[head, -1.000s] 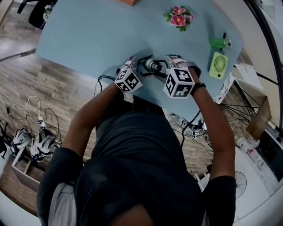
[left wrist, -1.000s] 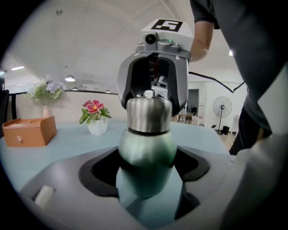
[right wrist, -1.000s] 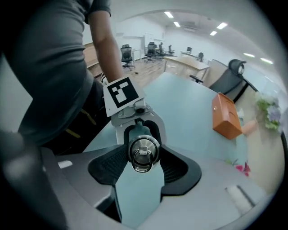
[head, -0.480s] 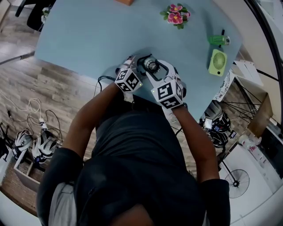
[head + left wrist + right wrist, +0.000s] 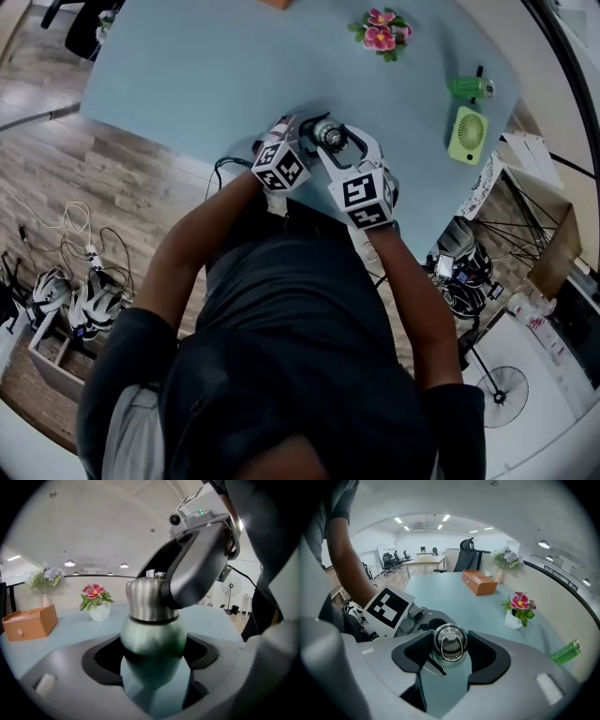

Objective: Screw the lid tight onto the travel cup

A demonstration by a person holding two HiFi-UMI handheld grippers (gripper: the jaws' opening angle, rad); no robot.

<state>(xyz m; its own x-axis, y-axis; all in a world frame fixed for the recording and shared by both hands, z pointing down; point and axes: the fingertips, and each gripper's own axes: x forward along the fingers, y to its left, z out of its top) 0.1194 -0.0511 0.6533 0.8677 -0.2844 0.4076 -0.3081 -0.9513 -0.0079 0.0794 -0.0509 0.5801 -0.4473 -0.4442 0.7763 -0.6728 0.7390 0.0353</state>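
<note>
At the left: reaching in almost level with the left gripper (image 5: 302,131) and pinching the rounded green body of the travel cup (image 5: 153,639) between its jaws, black pads tight on both sides.

Upright over the pale blue worktop (image 5: 206,75), close to its near edge and just ahead of the person: long axis vertical, steel neck above the green belly, top end pointing straight up. No telling from here whether the base rests on the surface.

Capped at that top end by the lid (image 5: 450,643), round and steel, with a small ring handle lying flat on its upward face.

Just to the right: coming down steeply from above with the right gripper (image 5: 330,141), jaws closed on the lid's rim, one dark pad against each side, held partly spread by its width.

Farther right, well apart from the cup: potted pink flowers (image 5: 380,36) toward the far side, then a green bottle (image 5: 469,88), and a small green fan (image 5: 466,135) just beside it near the right edge.
</note>
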